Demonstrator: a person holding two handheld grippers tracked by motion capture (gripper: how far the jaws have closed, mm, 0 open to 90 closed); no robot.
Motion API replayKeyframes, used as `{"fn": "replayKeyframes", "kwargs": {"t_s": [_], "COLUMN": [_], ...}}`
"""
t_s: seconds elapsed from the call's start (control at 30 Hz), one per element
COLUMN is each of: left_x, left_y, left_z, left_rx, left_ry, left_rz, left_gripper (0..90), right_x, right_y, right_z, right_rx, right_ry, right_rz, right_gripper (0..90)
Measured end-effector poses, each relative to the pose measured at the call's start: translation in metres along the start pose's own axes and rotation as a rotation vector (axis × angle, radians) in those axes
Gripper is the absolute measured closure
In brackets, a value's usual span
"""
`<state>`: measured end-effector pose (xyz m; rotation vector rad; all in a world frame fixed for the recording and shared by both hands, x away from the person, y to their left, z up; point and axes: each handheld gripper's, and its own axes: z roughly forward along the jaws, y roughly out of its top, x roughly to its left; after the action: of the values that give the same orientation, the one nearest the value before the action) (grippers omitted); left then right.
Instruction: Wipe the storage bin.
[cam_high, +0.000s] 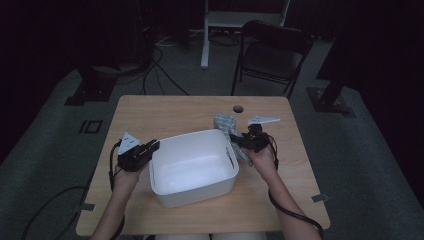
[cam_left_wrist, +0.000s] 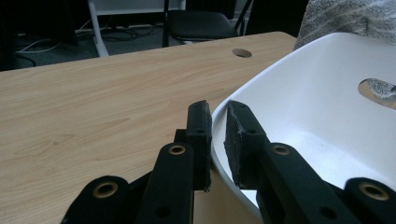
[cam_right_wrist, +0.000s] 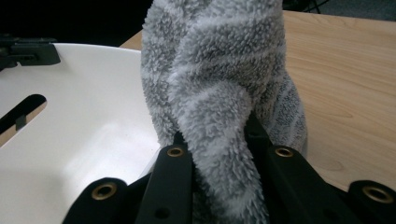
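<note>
A white tub (cam_high: 194, 167) sits near the middle of the wooden counter (cam_high: 165, 112), and both hands work at its rim. The left gripper (cam_high: 150, 148) stands at the tub's nine o'clock side; in the left gripper view its jaws are drawn narrow on the tub's wall (cam_left_wrist: 243, 95), one pad outside and one inside, so it appears to be steadying the tub. The right gripper (cam_high: 239, 140) is at the tub's three o'clock side, and its jaws are clamped on a grey fluffy towel (cam_right_wrist: 219, 84), the pile bulging out between and over the pads. In the high view the towel (cam_high: 226, 123) hangs and bunches just outside the tub's far right corner, roughly one to two o'clock from the tub's centre, touching or very near the rim. The towel's long axis runs away from the right jaws, standing up ahead of them in the right gripper view, with the tub's open interior (cam_right_wrist: 79, 116) lying toward nine o'clock of the held cloth. The coming move likely turns on that: the towel must travel toward nine o'clock over the rim, and the right hand, already holding it, is the nearer one. A loose fold may catch on the rim.
</note>
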<state>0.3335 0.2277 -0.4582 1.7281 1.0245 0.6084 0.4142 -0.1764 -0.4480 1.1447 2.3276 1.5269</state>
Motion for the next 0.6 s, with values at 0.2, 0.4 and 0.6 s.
{"fn": "replayKeyframes", "kwargs": {"t_s": [0.2,0.4,0.6], "left_x": [0.0,0.001,0.0], "left_y": [0.0,0.0,0.0], "left_z": [0.0,0.0,0.001], "left_rx": [-0.002,0.0,-0.001], "left_ry": [0.003,-0.003,-0.005], "left_rz": [0.0,0.006,0.007], "left_gripper": [79.8,79.8,79.9], "right_x": [-0.004,-0.005,-0.003], "right_y": [-0.011,-0.01,0.005], "right_z": [0.012,0.011,0.007], "right_rx": [0.053,0.058,0.01], "right_ry": [-0.015,-0.02,-0.04], "right_rz": [0.012,-0.004,-0.022], "right_gripper": [78.6,78.4,78.3]}}
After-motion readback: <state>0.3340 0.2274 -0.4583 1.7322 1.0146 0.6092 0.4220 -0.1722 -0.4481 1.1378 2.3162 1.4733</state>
